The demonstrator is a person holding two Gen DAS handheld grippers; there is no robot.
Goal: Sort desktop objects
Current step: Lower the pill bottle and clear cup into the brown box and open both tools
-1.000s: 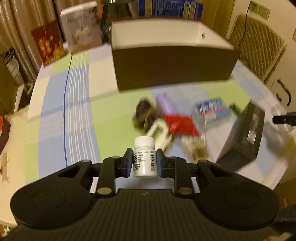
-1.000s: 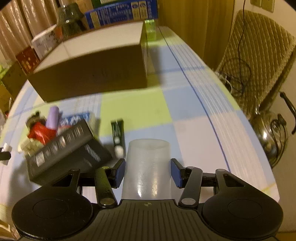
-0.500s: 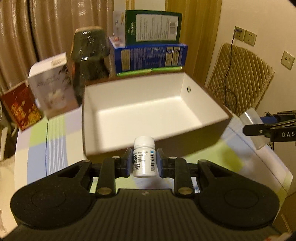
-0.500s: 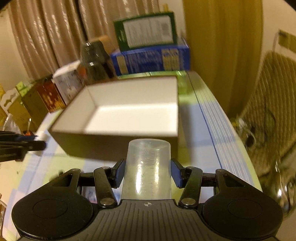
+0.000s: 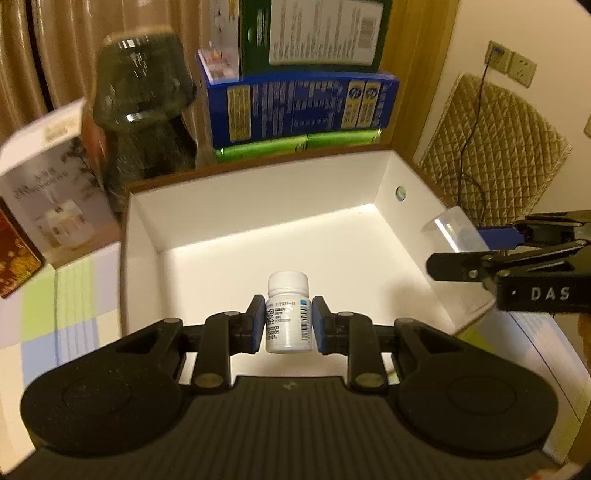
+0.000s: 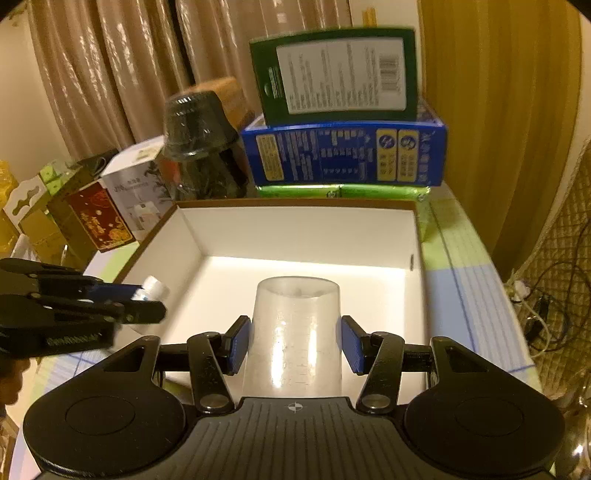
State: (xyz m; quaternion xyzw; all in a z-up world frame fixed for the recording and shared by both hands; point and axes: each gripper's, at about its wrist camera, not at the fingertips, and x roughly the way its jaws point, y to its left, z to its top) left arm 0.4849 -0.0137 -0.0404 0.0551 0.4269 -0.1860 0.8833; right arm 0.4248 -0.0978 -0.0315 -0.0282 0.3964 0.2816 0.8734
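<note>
My left gripper (image 5: 288, 325) is shut on a small white pill bottle (image 5: 287, 314) with a printed label, held upright over the near part of an open box (image 5: 332, 236) that is white inside and brown outside. My right gripper (image 6: 295, 339) is shut on a clear plastic cup (image 6: 295, 332), held mouth away from me above the same box (image 6: 303, 240). In the left wrist view the cup (image 5: 458, 251) and the right gripper (image 5: 491, 254) hang over the box's right wall. In the right wrist view the left gripper (image 6: 144, 299) with the bottle (image 6: 153, 286) sits at the box's left wall.
Behind the box stand a blue carton (image 5: 299, 107) with a green carton (image 5: 310, 33) on top, a dark glass jar (image 5: 144, 107), a white box (image 5: 48, 184) and a red box (image 6: 96, 218). A quilted chair (image 5: 495, 162) stands to the right. The checked tablecloth (image 6: 469, 288) shows around the box.
Both grippers have travelled from the cluttered near part of the table to above the open box, each still holding its object. The loose items have dropped out of view.
</note>
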